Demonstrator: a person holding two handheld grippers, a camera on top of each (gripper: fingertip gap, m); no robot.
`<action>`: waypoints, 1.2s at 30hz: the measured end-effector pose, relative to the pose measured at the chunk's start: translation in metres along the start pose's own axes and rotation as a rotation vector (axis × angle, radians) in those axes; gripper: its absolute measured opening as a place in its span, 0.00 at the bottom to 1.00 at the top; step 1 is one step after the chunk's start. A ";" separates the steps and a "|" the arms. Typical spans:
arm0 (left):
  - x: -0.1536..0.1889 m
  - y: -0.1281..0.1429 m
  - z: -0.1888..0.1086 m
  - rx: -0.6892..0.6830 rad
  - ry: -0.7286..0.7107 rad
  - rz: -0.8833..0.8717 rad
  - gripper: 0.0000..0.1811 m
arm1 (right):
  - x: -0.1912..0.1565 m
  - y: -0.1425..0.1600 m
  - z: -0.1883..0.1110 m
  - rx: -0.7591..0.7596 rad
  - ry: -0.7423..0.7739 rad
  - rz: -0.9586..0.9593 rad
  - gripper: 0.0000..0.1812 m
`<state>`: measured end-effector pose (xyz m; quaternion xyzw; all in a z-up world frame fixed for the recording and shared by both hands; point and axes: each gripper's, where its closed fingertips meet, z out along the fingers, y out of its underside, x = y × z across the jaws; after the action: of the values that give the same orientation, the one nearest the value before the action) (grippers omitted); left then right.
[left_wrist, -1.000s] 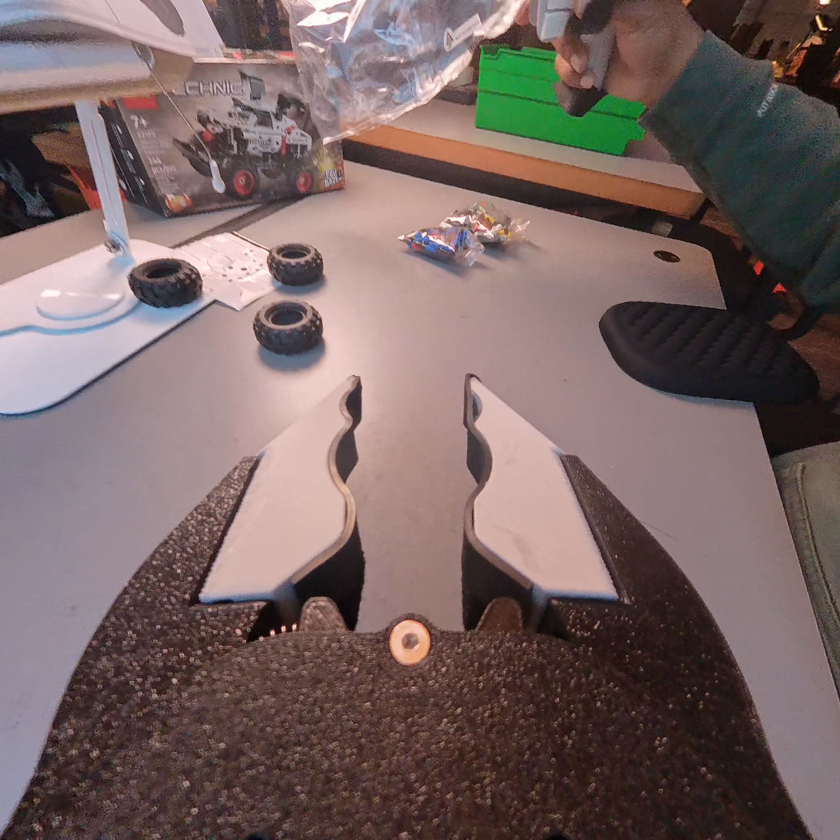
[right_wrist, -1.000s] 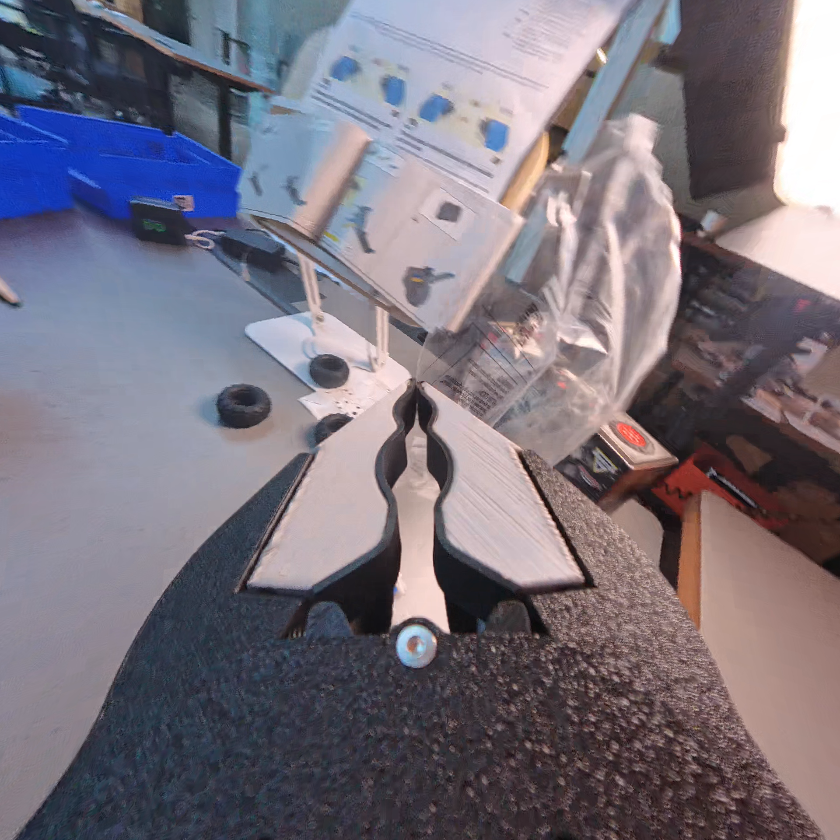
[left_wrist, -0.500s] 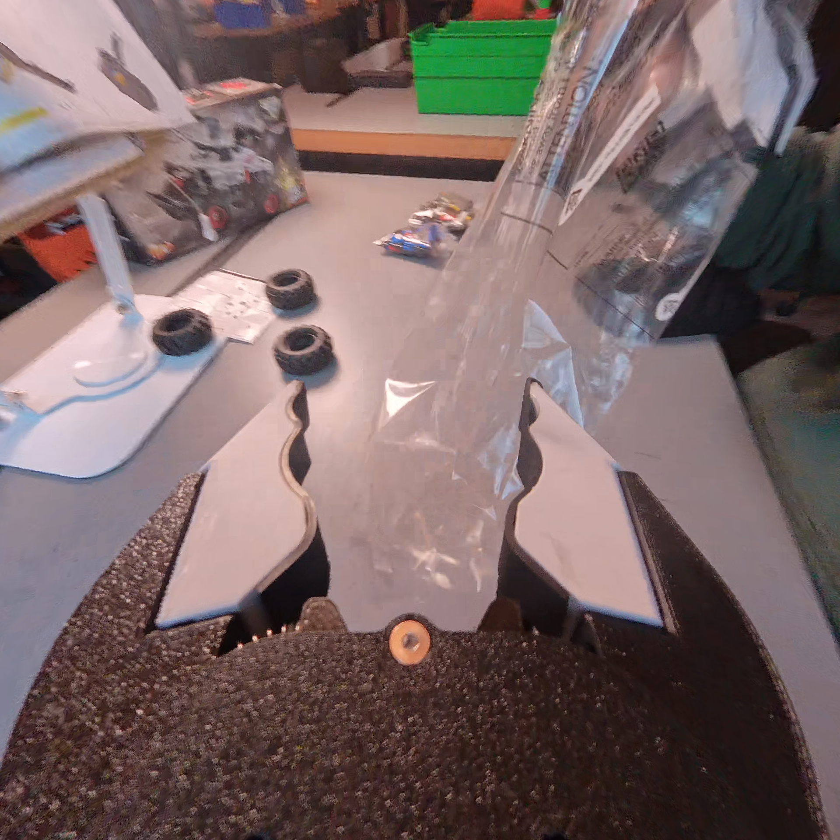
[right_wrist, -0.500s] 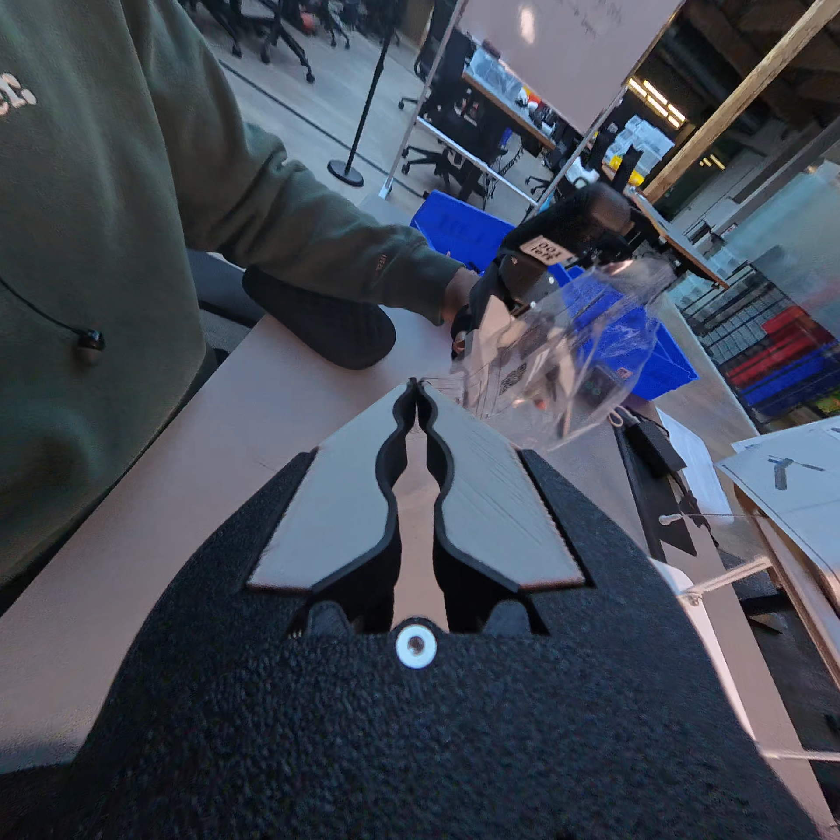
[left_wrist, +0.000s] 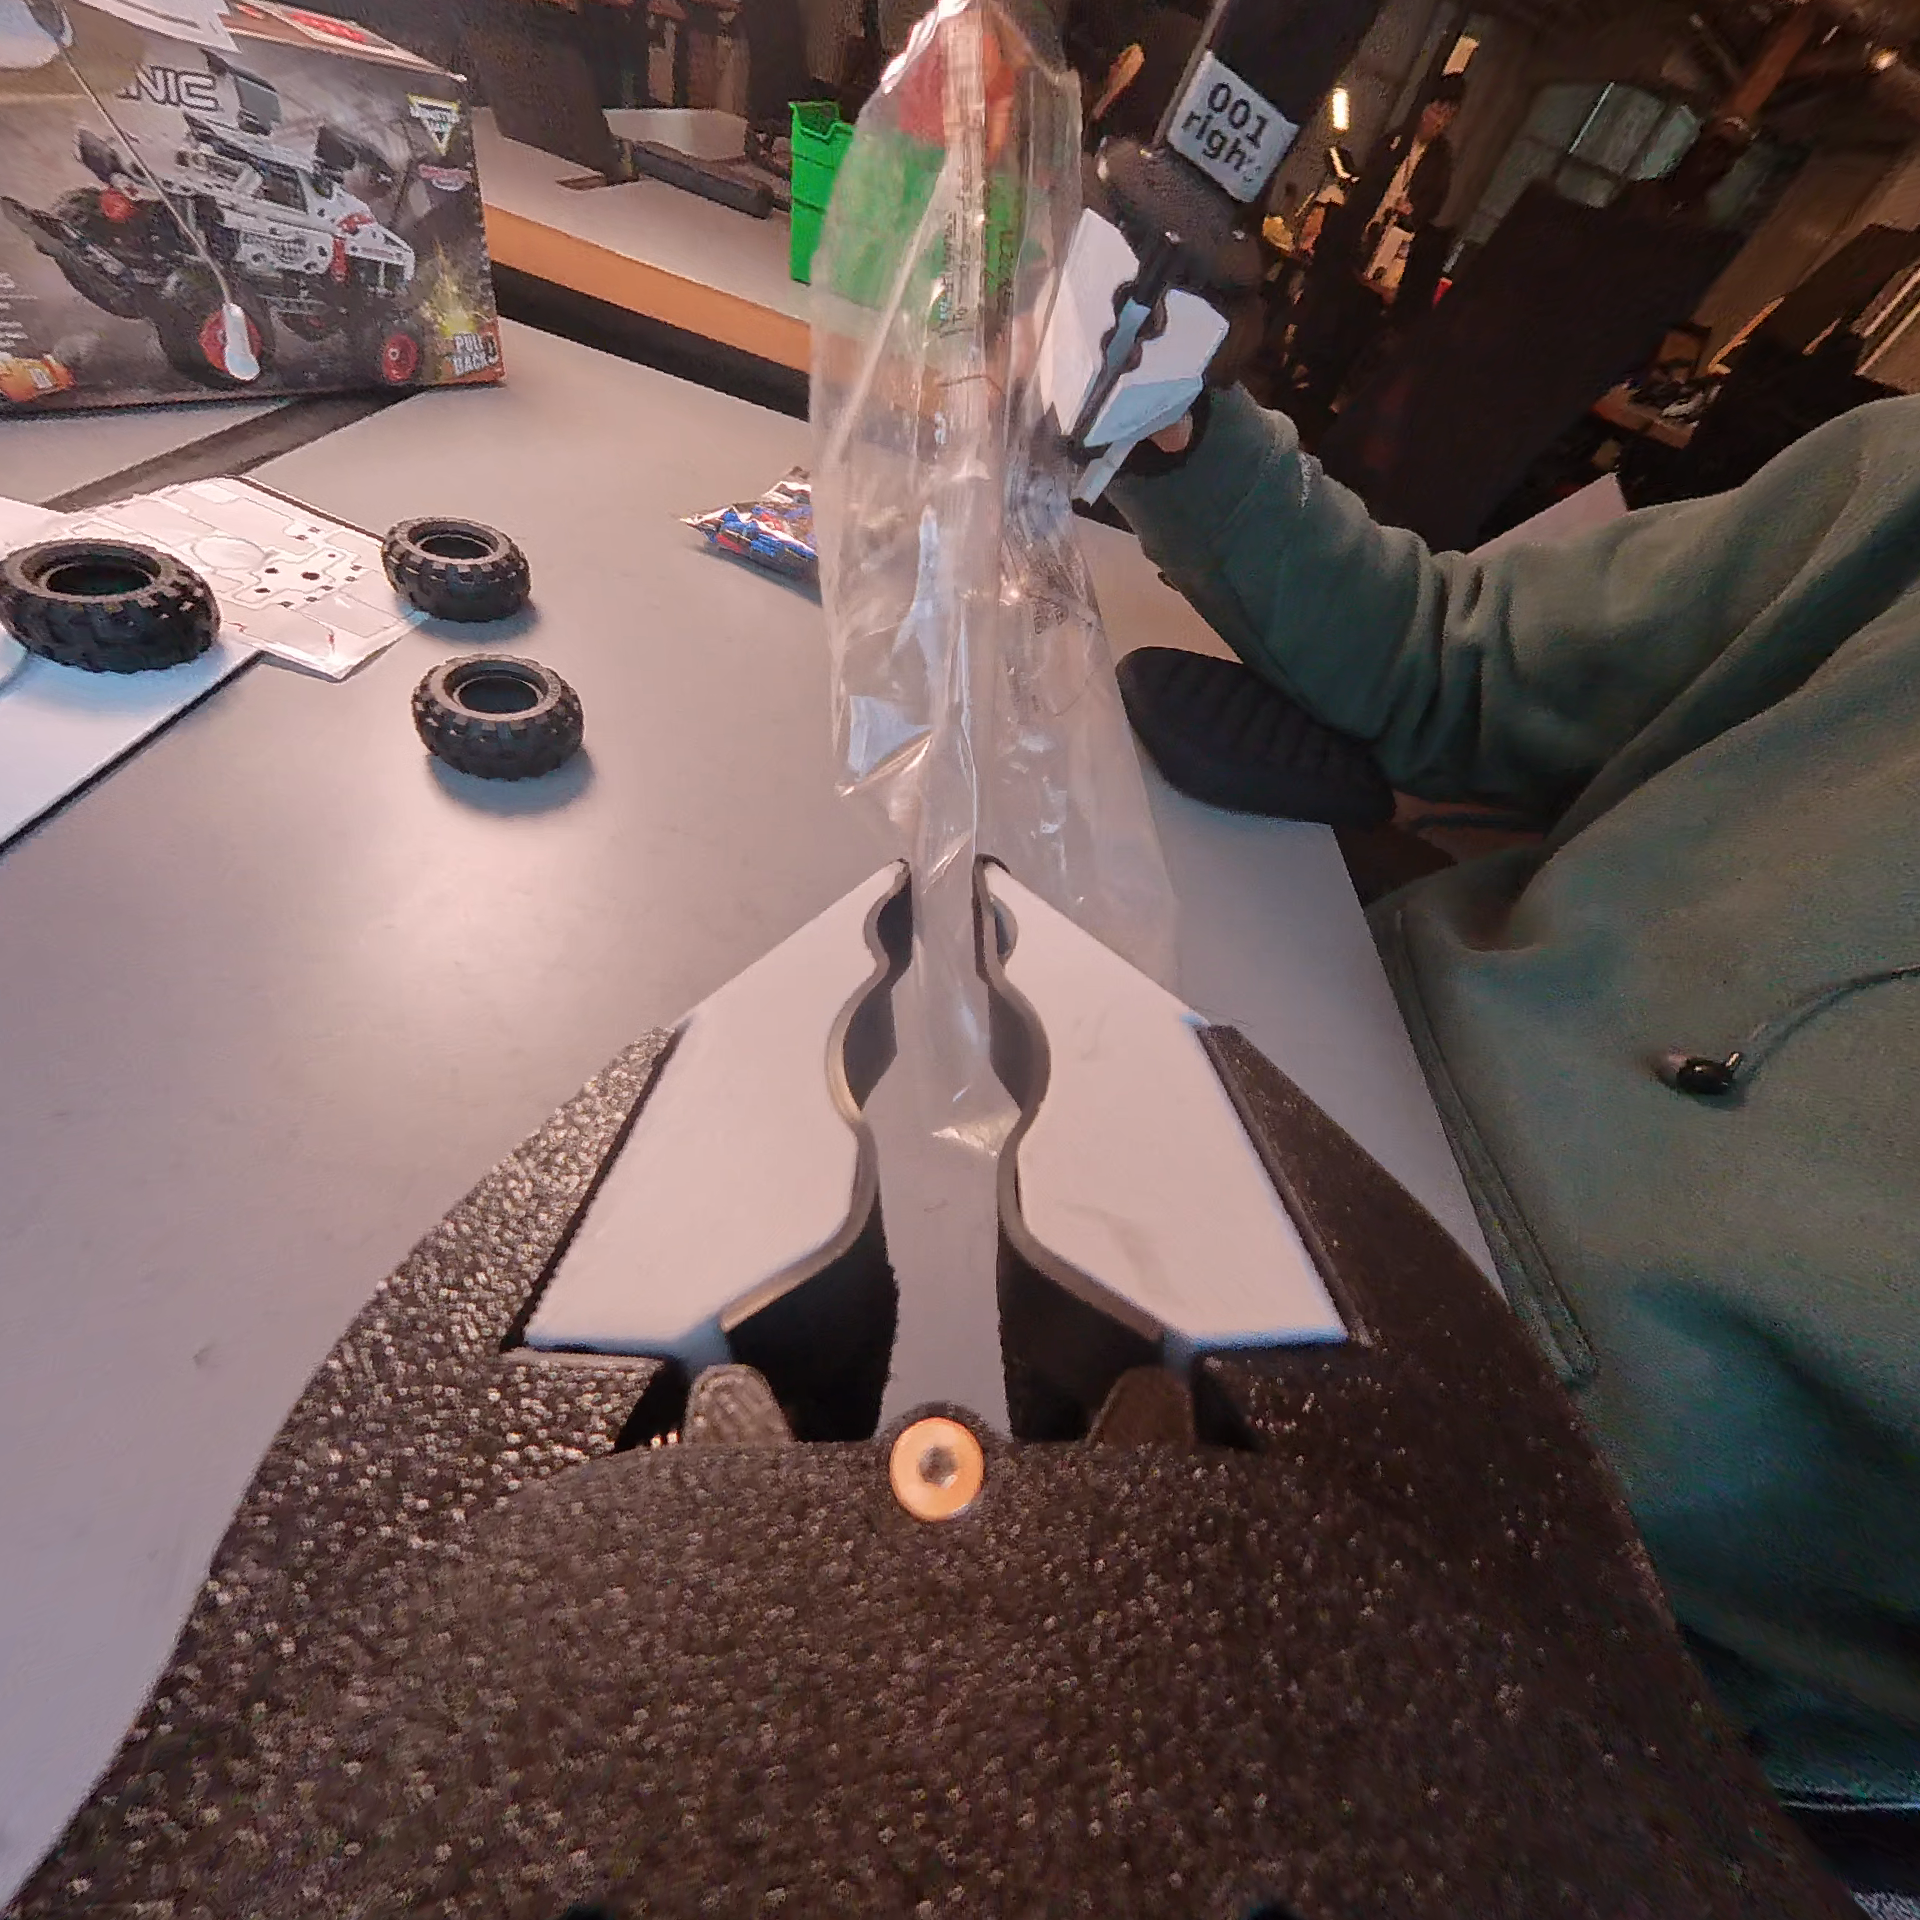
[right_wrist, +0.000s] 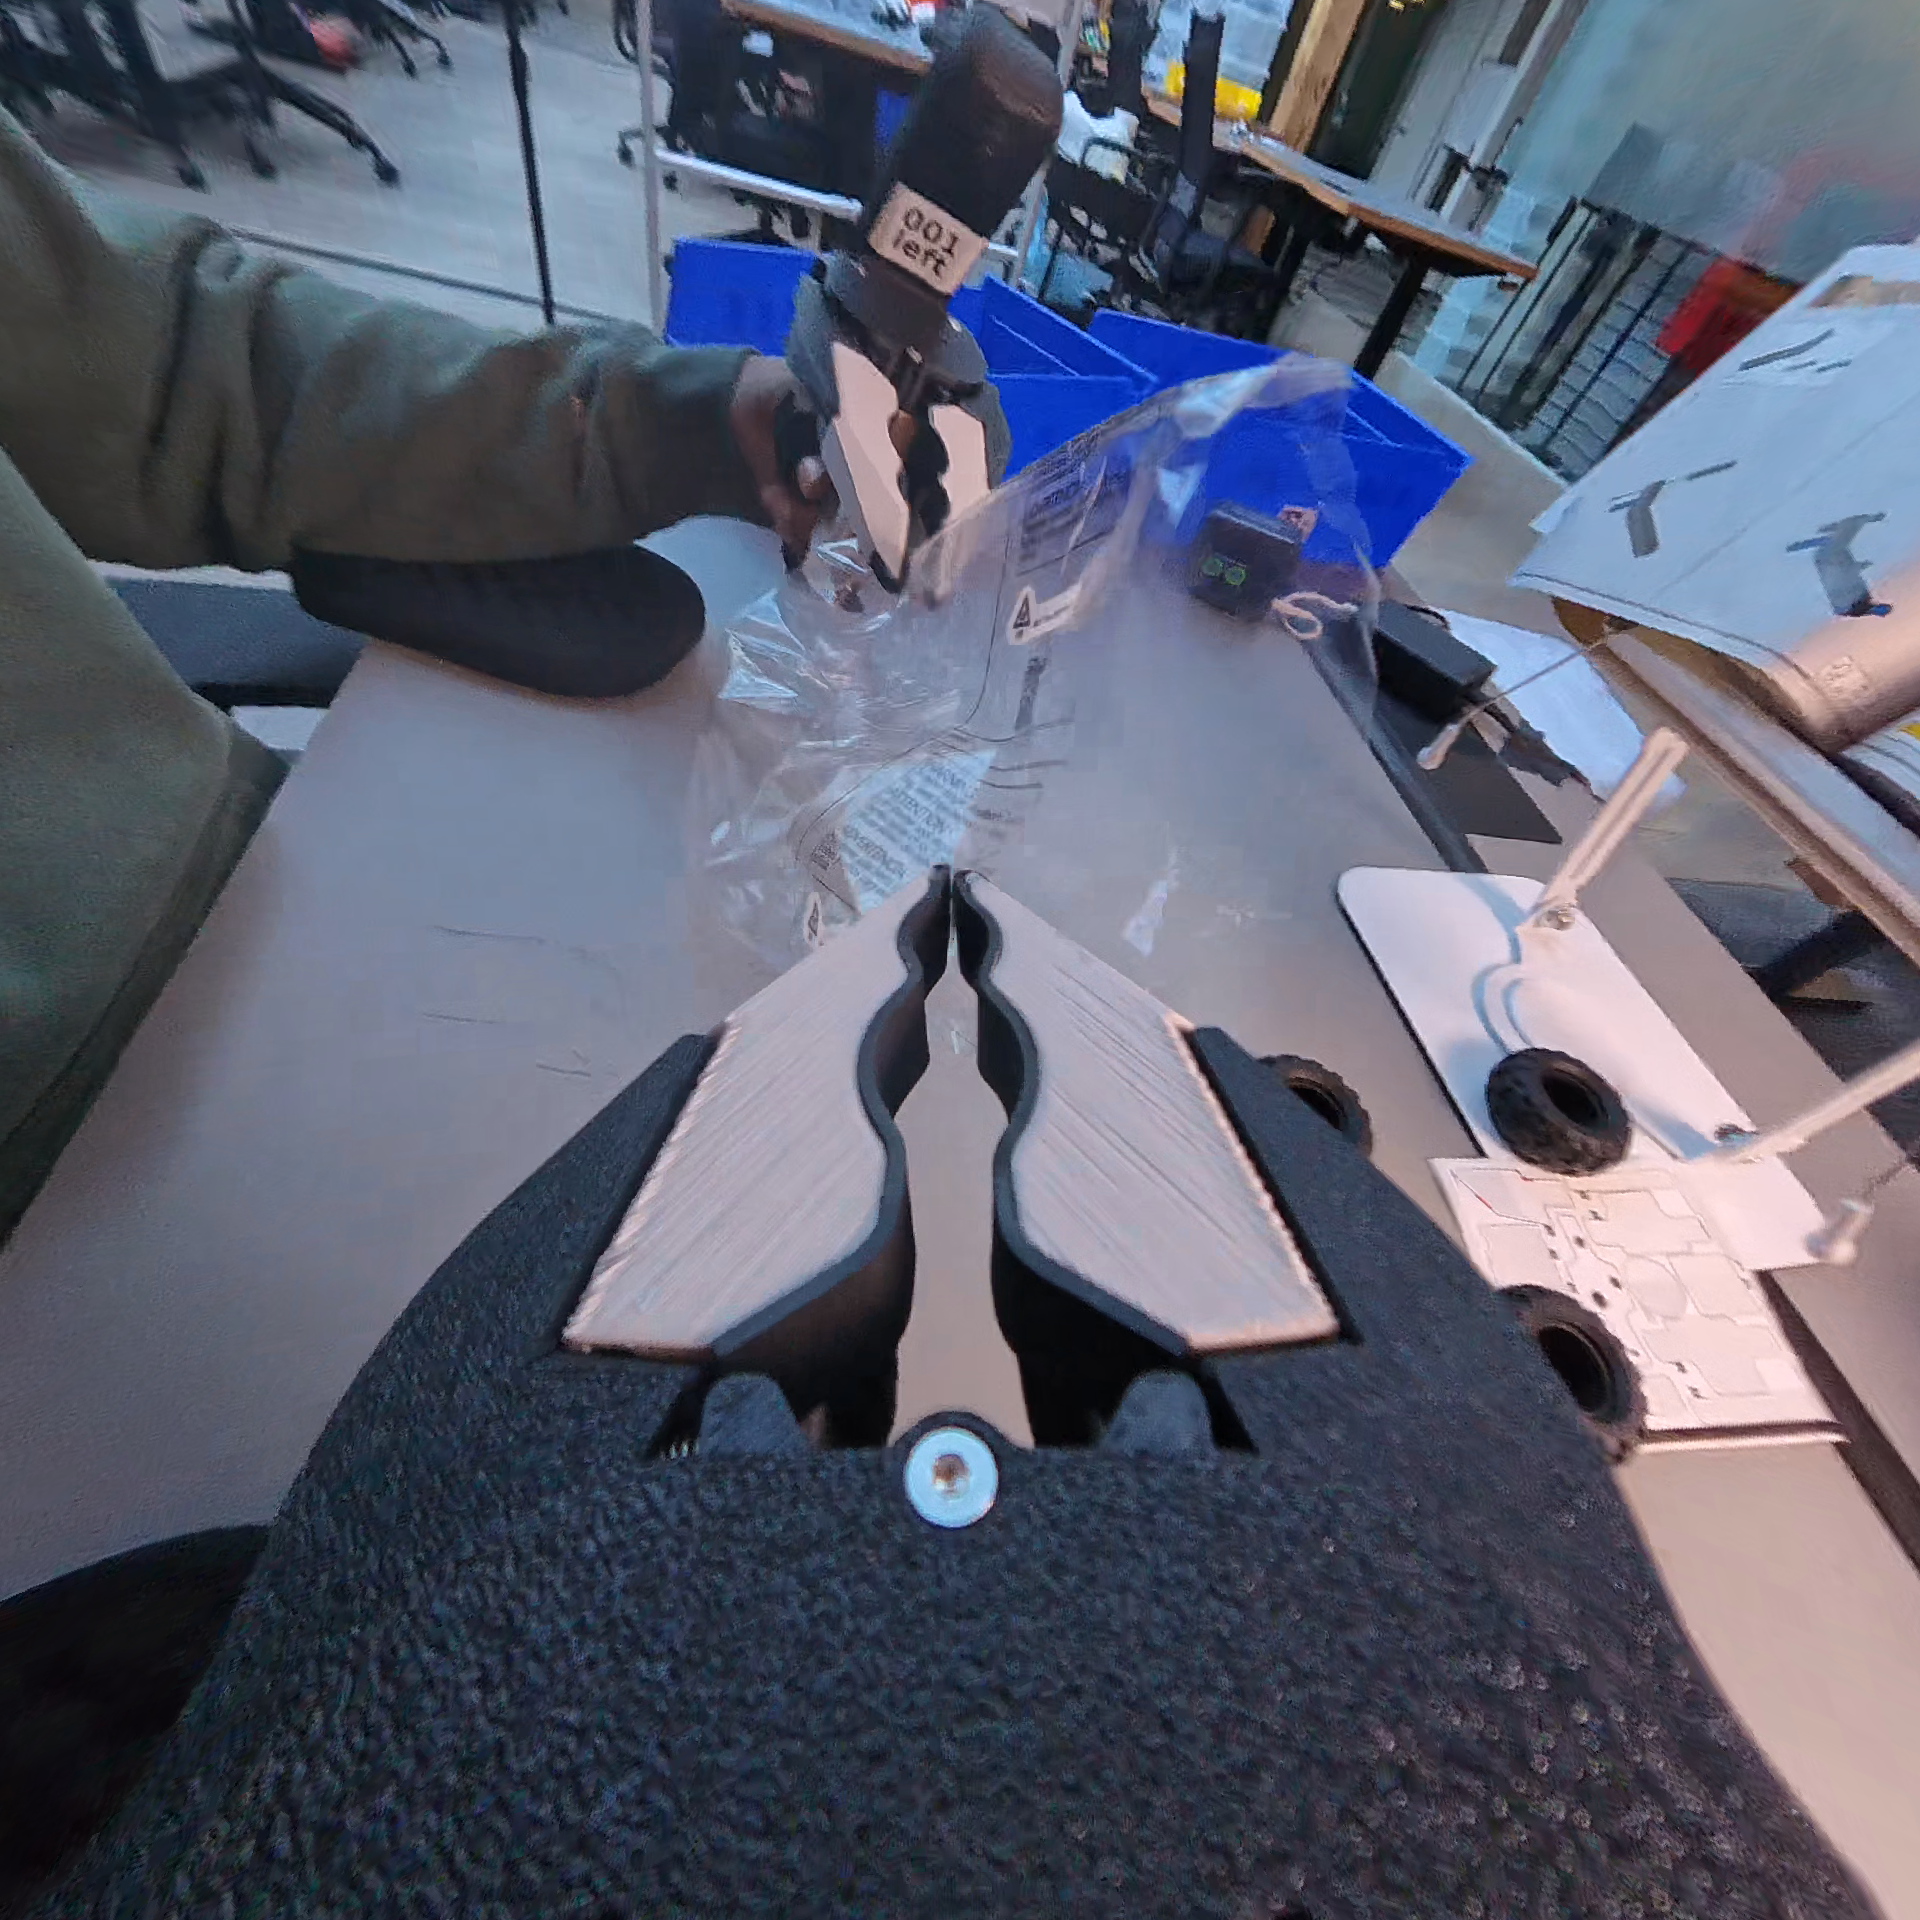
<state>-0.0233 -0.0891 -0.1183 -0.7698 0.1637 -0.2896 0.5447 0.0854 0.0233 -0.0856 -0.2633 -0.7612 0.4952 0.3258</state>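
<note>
A clear plastic bag (left_wrist: 956, 520) with printed panels hangs stretched between my two grippers above the grey table (left_wrist: 312, 987). My left gripper (left_wrist: 940, 888) is shut on the bag's lower edge, and the film runs up from between its tips. My right gripper (right_wrist: 951, 883) is shut on the opposite edge of the bag (right_wrist: 1039, 675). The right gripper also shows in the left wrist view (left_wrist: 1091, 457), up and to the right, pinching the bag. The left gripper shows in the right wrist view (right_wrist: 904, 577), at the bag's far corner. Small dark parts sit inside the bag.
Three black tyres (left_wrist: 497, 717) (left_wrist: 455, 569) (left_wrist: 104, 618) and a sticker sheet (left_wrist: 270, 561) lie at the left. A toy truck box (left_wrist: 239, 208) stands behind them. Small bags of parts (left_wrist: 764, 525) lie mid-table. A black armrest pad (left_wrist: 1247, 738), a white stand base (right_wrist: 1538, 997) and blue bins (right_wrist: 1247, 416) are nearby. Left tips to right tips: about 15 cm.
My left gripper was open and empty; the right gripper brought the bag down between its fingers, and the left fingers closed on it. The right gripper swung round to face the left.
</note>
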 end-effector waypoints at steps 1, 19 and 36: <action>0.001 -0.003 0.002 0.003 -0.009 0.000 0.05 | 0.000 -0.003 0.003 -0.004 0.027 -0.031 0.04; 0.008 -0.027 -0.003 0.095 -0.071 0.071 0.06 | 0.032 -0.074 0.042 -0.128 0.070 -0.165 0.00; -0.003 -0.036 -0.017 0.302 0.012 -0.037 0.00 | 0.055 -0.062 -0.015 0.119 -0.013 0.014 0.00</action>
<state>-0.0389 -0.0871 -0.0813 -0.6804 0.1071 -0.3255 0.6478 0.0565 0.0486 -0.0106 -0.2456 -0.7305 0.5436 0.3324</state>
